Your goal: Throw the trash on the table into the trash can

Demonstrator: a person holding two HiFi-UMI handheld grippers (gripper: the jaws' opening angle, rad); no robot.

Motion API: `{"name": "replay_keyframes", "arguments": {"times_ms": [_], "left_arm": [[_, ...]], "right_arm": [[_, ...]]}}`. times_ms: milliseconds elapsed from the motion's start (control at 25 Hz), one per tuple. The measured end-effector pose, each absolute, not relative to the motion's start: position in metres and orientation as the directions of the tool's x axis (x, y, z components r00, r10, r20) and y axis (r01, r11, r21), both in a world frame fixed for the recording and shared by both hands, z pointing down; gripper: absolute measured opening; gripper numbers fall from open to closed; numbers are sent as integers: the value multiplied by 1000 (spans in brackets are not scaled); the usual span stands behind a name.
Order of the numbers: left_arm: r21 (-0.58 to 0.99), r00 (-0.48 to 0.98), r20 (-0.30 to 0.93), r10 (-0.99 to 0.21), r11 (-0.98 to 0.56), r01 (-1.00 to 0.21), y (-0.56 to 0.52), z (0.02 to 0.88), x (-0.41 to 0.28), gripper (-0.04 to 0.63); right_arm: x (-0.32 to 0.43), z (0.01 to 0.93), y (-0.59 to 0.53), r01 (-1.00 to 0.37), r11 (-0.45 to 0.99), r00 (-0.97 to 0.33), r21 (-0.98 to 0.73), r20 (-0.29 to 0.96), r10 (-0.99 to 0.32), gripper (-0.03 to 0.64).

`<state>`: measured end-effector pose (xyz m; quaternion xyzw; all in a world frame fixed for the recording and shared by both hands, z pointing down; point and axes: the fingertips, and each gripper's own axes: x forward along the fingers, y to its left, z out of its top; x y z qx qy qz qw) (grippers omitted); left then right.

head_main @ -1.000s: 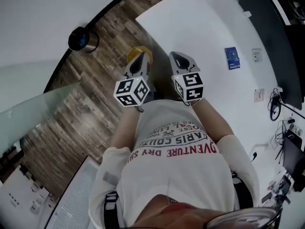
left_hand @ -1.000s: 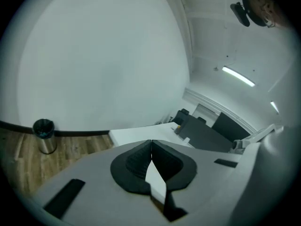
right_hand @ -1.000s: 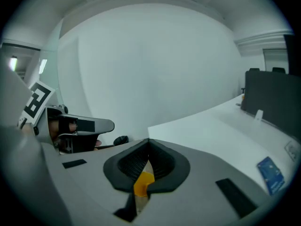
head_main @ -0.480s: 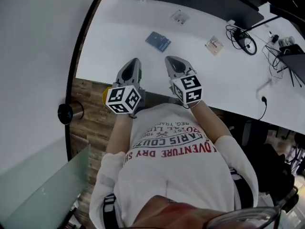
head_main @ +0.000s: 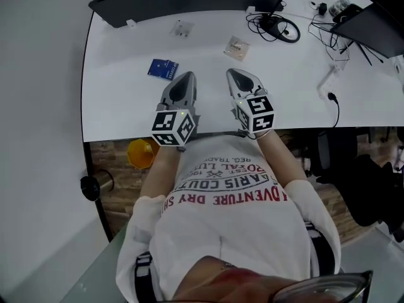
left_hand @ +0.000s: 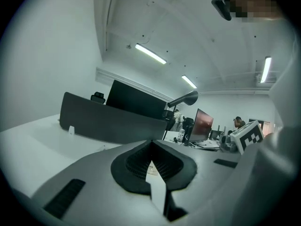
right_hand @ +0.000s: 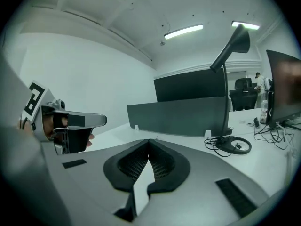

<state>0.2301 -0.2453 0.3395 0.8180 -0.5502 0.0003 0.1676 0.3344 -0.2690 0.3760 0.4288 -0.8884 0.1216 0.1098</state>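
Left tool and right tool, closed, above table.

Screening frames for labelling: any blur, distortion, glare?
Head view: sharp, fisheye curves the table edge. Left gripper view: dark round vignette, left tongs soft up close, ceiling strips glare. Right gripper view: same vignette, monitor at right edge smeared.

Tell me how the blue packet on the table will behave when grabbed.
The blue packet lies flat on the white table, so it is probably thin and light. It will likely slide if pushed, and may flex when pinched.
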Motion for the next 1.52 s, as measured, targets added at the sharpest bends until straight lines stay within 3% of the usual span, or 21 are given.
{"name": "replay_keyframes", "arguments": {"times_ms": [400, 840, 920, 1120, 1520], "left_arm": [[295, 406, 197, -893, -341, -893, -265, 341, 248, 23], [301, 372, 303, -877, -283, -911, -298, 387, 233, 23], [316, 380, 330, -864, -279, -907, -305, 402, 235, 23], [297, 367, 361, -858, -267, -917, -332, 429, 237, 23], [298, 357, 409, -840, -247, -922, -370, 462, 244, 23]], "right_arm": [[368, 387, -282, -833, 534, -550, -143, 320, -772, 26], [383, 451, -332, -876, 460, -469, -144, 471, -747, 33], [382, 471, -346, -873, 462, -473, -157, 507, -721, 217], [386, 516, -389, -884, 440, -443, -157, 584, -680, 252], [397, 590, -448, -900, 430, -350, -78, 719, -601, 255]]}}
